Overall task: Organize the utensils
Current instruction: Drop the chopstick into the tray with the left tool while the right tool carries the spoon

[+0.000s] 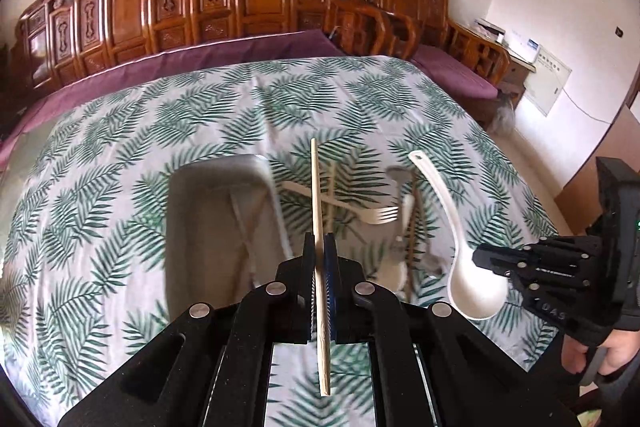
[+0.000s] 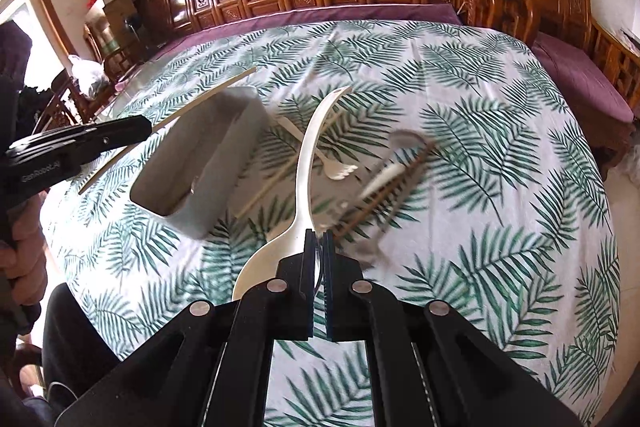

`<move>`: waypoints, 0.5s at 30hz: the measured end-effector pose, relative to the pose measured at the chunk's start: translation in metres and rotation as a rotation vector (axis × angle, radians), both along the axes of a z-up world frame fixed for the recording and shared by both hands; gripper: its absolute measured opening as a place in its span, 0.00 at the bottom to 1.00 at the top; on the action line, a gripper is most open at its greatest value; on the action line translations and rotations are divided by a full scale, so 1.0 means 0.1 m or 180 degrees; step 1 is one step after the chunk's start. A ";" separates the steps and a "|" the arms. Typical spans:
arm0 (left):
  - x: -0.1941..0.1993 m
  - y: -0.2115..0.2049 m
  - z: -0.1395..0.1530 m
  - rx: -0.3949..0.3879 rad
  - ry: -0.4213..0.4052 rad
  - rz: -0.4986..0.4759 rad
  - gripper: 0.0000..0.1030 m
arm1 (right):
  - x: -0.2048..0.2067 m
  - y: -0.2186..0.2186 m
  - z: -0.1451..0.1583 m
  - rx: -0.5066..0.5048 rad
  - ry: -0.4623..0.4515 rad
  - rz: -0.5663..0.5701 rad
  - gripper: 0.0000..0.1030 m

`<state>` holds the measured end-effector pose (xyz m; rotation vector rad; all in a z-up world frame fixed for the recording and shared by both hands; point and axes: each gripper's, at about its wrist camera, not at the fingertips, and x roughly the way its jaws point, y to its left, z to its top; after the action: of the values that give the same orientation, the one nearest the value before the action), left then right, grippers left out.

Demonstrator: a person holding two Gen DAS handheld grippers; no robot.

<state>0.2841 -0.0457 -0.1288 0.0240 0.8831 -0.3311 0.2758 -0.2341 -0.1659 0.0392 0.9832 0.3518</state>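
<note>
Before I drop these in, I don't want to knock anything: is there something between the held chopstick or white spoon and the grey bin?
Nothing visible blocks either. The chopstick in the left hand-held gripper hangs beside the grey bin, whose top is open. The white spoon in the right hand-held gripper is above the loose fork and chopsticks on the tablecloth.

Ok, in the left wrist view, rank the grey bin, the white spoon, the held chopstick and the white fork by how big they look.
1. Grey bin, largest by far.
2. Chopstick in the left gripper and white spoon in the right gripper: similar length, both raised nearer the camera, so unranked.
3. White fork, smallest, lying on the cloth.
</note>
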 end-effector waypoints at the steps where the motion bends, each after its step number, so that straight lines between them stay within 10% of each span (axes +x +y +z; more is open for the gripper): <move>1: 0.01 0.04 -0.01 -0.0009 0.0006 0.0014 0.04 | 0.01 0.04 0.01 -0.0001 -0.0002 0.0001 0.04; 15: 0.26 0.58 -0.30 -0.0049 0.0158 0.0230 0.04 | 0.29 0.72 0.08 -0.0114 0.0031 0.0267 0.04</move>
<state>0.3098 0.0120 -0.1587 -0.0303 0.9282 -0.2720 0.3045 -0.1618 -0.1576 -0.0329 1.0023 0.4112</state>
